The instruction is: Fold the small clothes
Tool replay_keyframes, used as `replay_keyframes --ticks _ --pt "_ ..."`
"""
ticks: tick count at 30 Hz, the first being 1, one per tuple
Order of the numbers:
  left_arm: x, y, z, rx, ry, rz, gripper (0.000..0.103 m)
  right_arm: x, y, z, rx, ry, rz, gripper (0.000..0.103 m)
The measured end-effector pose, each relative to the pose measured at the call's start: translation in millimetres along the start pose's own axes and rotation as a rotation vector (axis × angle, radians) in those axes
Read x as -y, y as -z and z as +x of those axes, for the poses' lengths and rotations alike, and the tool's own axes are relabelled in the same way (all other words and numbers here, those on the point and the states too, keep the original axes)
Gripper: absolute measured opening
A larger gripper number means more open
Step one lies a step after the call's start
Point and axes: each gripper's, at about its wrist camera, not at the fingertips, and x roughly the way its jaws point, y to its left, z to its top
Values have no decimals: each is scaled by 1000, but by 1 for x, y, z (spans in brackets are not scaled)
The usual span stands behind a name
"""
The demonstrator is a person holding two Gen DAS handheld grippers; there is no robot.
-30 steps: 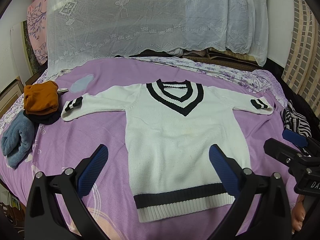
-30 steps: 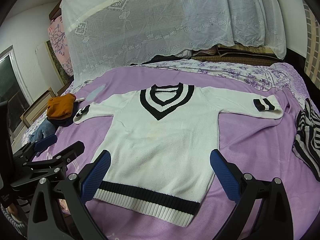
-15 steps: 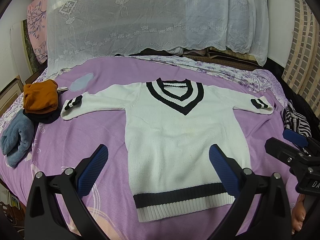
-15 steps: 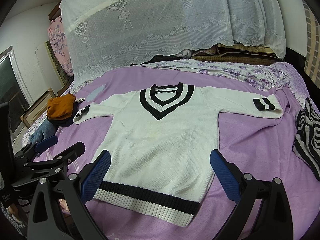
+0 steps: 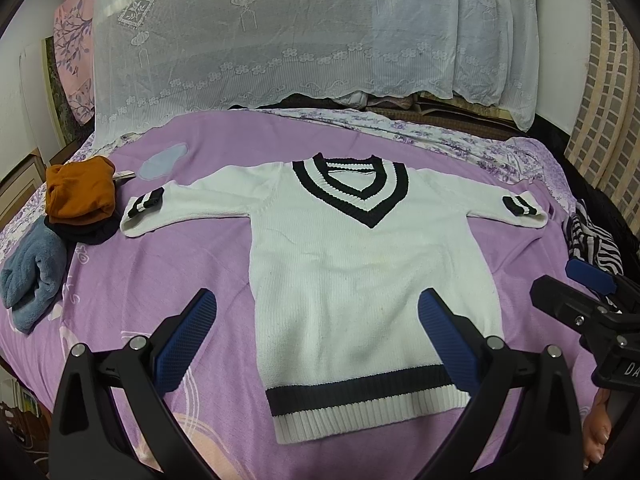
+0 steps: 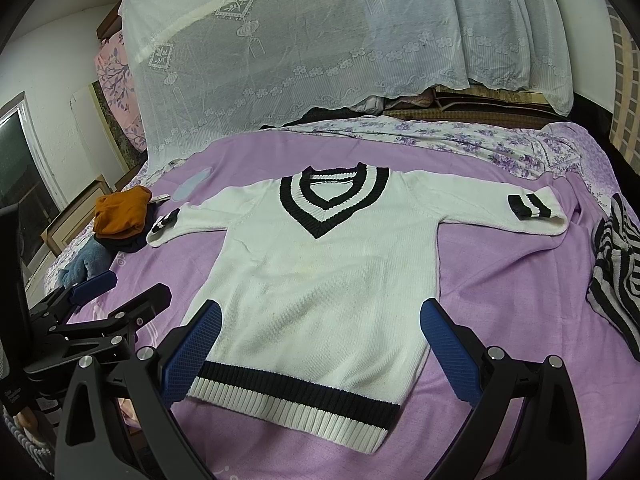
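The white sweater (image 5: 360, 280) is lying flat, sleeves spread, on the purple bedspread (image 5: 180, 264). The left gripper (image 5: 316, 332) and right gripper (image 6: 320, 336) are hovering above its hem, jaws spread, holding nothing. Folding is likely just beginning; a sleeve needs pinching next.

Sweater (image 5: 368, 280) lies flat mid-bed (image 5: 192, 248); folded clothes (image 5: 78, 196) left, striped garment (image 6: 616, 264) right.

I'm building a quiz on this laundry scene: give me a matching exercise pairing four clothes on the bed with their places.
Things:
1. white sweater
2. orange garment
3. blue fleece
4. zebra-striped garment

Places:
A. bed's right edge
B. on a dark garment, by the sweater's left cuff
C. spread flat mid-bed
D. left edge, nearer than the orange one

Pairs: 1-C, 2-B, 3-D, 4-A
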Motion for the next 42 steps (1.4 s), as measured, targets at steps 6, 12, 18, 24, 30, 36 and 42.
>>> replay_keyframes --ticks 6,12,18,24,30,36,42 --pt "-3 -1 6 -11 -3 -1 98 1 2 7 -9 0 9 100" --pt "-3 -4 16 -33 -19 -2 98 7 1 16 -31 -3 28 100" --pt "-4 -8 27 -57 -22 -2 98 11 0 25 -50 -1 43 100" --pt "-1 -10 48 -81 -38 13 98 31 -3 46 -82 0 102 100" --pt "1 -16 85 -121 -31 33 98 75 -8 81 -100 3 214 100" --pt "10 -36 132 -174 -15 56 98 138 -19 113 -85 67 337 100" --pt "32 -72 172 -192 14 107 98 219 -33 129 -29 90 526 100"
